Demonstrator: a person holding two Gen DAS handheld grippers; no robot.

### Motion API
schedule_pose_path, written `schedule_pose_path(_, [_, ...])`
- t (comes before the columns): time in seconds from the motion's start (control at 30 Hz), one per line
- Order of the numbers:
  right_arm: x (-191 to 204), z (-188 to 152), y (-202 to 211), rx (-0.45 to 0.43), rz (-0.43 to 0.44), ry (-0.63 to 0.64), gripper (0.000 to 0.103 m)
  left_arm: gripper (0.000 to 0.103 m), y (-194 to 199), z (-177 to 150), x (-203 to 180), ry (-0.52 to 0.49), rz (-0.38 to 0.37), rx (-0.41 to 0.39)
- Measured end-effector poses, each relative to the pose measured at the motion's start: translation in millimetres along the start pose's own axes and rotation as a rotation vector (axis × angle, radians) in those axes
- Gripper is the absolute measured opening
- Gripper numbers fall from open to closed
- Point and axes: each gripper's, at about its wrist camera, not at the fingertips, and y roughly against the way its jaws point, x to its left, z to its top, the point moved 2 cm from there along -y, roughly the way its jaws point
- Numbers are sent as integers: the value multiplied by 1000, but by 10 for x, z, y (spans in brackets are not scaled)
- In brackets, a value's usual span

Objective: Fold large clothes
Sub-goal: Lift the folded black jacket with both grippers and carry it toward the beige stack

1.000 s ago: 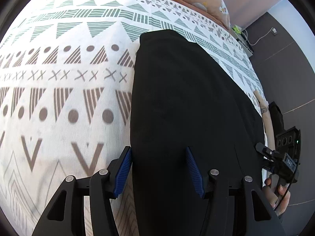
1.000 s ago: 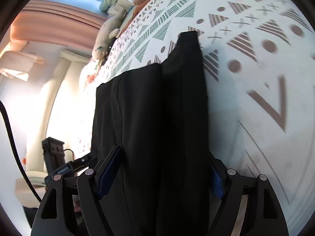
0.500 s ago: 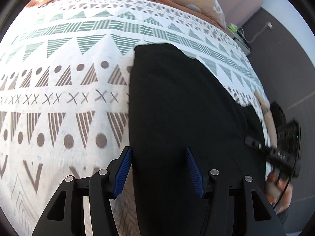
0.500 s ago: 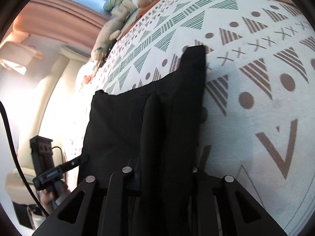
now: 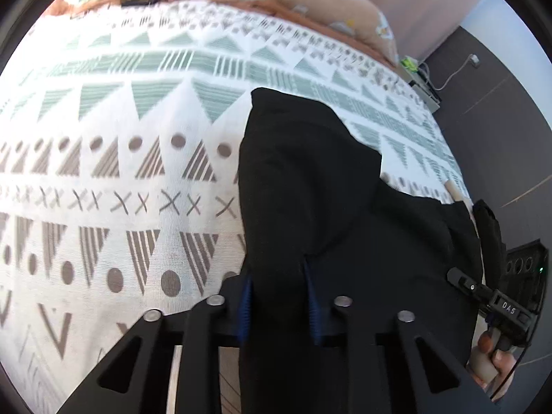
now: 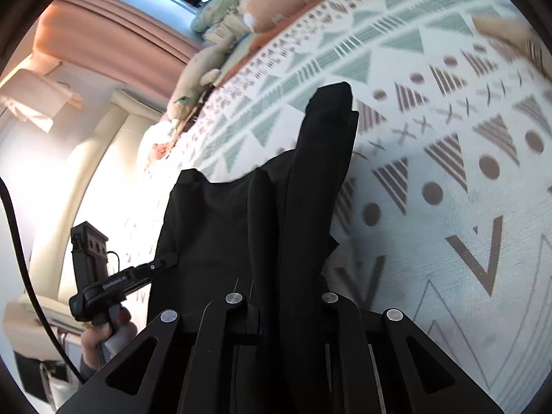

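A large black garment lies lengthwise on the patterned bedspread, its near end gathered into ridges. My left gripper is closing, and its blue pads press a fold of the black cloth near the garment's left edge. In the right wrist view the same garment hangs up from the bedspread in tall pleats. My right gripper is closing too, with a thick bunch of cloth pinched between its fingers. Each gripper shows in the other's view, held by a hand at the garment's far side edge.
Pillows and soft toys lie at the head of the bed. Dark floor with a power strip runs along one side of the bed. Pink curtains and a pale upholstered seat stand on the other side.
Both grippers went from open around flat cloth to pinching it, the right one first. The near end of the garment has lifted and bunched into folds.
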Motion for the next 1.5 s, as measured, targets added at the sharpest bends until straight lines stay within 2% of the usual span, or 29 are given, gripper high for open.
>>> schedule_pose_path(0.4, [576,-174,936,-142,20,85,13,19,968,-157,-542,-55,-62,-163])
schedule_pose_path(0.53, [731,-250,1304,-199,66,100,14,18,1253,-272,-738,-55,-80,-216])
schedule_pose_path(0.83, [953,-301,2045,-313,67,163,14,17,1748,-432,-1237,-109,-136,-275])
schedule_pose_path(1.07, [985,-271,2727,-384,22,209,14,17,2007,-511,-1775,-182,-183,-303])
schedule_pose_path(1.3, [938,-244,3515,-429,-43,287,13,17,2183,-630,-2420,-251,-266,-316])
schedule_pose_path(1.5, [708,-144,4126,-478,-122,303,13,17,2193,-771,-3056,-304,-326,-307])
